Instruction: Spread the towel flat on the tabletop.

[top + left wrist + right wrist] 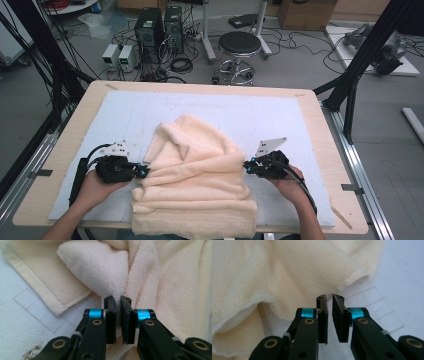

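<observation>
Cream towel (195, 175) between left gripper (143, 172) and right gripper (248, 166), both closed

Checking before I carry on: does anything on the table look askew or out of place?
Yes: the cream towel lies bunched in uneven folds on the white mat, and its near edge hangs over the front of the table. Dark specks mark the mat beside the left gripper.
</observation>
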Demonstrator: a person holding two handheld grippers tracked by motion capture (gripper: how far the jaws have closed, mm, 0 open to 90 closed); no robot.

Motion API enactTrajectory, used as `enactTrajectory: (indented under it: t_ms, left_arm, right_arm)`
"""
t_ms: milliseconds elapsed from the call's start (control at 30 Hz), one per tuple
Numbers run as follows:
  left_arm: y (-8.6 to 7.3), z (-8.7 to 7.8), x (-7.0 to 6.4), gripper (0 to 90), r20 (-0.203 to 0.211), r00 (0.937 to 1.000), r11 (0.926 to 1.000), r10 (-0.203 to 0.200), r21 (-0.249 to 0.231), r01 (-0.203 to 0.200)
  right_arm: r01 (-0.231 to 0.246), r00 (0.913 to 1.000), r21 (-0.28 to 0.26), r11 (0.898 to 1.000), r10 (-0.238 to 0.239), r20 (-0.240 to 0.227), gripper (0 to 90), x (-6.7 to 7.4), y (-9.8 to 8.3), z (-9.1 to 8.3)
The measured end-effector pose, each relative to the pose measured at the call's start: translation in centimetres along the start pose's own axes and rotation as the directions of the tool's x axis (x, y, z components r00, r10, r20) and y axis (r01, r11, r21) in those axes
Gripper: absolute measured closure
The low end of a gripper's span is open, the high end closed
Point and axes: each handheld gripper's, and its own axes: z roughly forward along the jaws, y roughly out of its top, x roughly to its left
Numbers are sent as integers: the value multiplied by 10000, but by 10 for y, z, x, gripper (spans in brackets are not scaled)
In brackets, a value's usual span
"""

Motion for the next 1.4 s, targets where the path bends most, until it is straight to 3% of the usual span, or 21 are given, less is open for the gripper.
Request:
enactTrajectory:
  t_ms: [133,233,300,400,567,700,767,800,867,933,1100,1300,1400]
  left_arm:
    - [13,0,7,718,-104,9999,9992,-3,-402,-1]
    - [28,7,16,690,-521,9986,9962,39,-864,-84]
    - [36,15,22,673,-880,9961,9945,89,-1028,-179]
    - [45,34,30,643,-737,9972,9946,-132,-1039,55]
    - [51,67,40,537,-1359,9907,9999,-56,-97,43]
    - [47,84,45,588,-1302,9914,9986,110,536,-40]
    - [46,83,46,660,-1179,9930,9989,-30,470,85]
    - [47,81,45,772,-1224,9925,9986,15,524,49]
    - [47,77,41,839,-1275,9916,9977,217,664,-133]
    - [46,69,36,853,-1353,9901,9978,362,602,-282]
    - [35,49,23,859,-1257,9917,9989,276,399,-227]
    - [13,30,8,860,-840,9964,9997,103,251,-82]
    - [8,23,5,853,-766,9971,10000,-34,71,40]
  right_arm:
    - [-117,9997,-469,9988,127,218,748,-9,7,-4]
    - [-94,9991,-820,9966,127,403,695,-16,17,-4]
    - [-159,9995,-1040,9944,188,271,669,-21,22,-2]
    - [-115,9999,-1081,9941,106,-83,629,-25,29,8]
    - [-131,9989,-131,9998,125,-450,577,-30,28,34]
    - [-76,9950,584,9983,133,-987,679,-29,25,46]
    - [-17,9948,505,9987,68,-1020,756,-27,23,46]
    - [-72,9940,528,9986,130,-1090,803,-27,22,45]
    - [11,9936,668,9978,65,-1130,832,-26,22,42]
    - [163,9941,832,9964,-73,-1079,839,-22,22,39]
    - [509,9952,827,9953,-436,-881,841,-10,18,25]
    - [347,9942,973,9946,-244,-1049,840,0,6,8]
    - [349,9938,612,9975,-282,-1075,768,1,8,2]
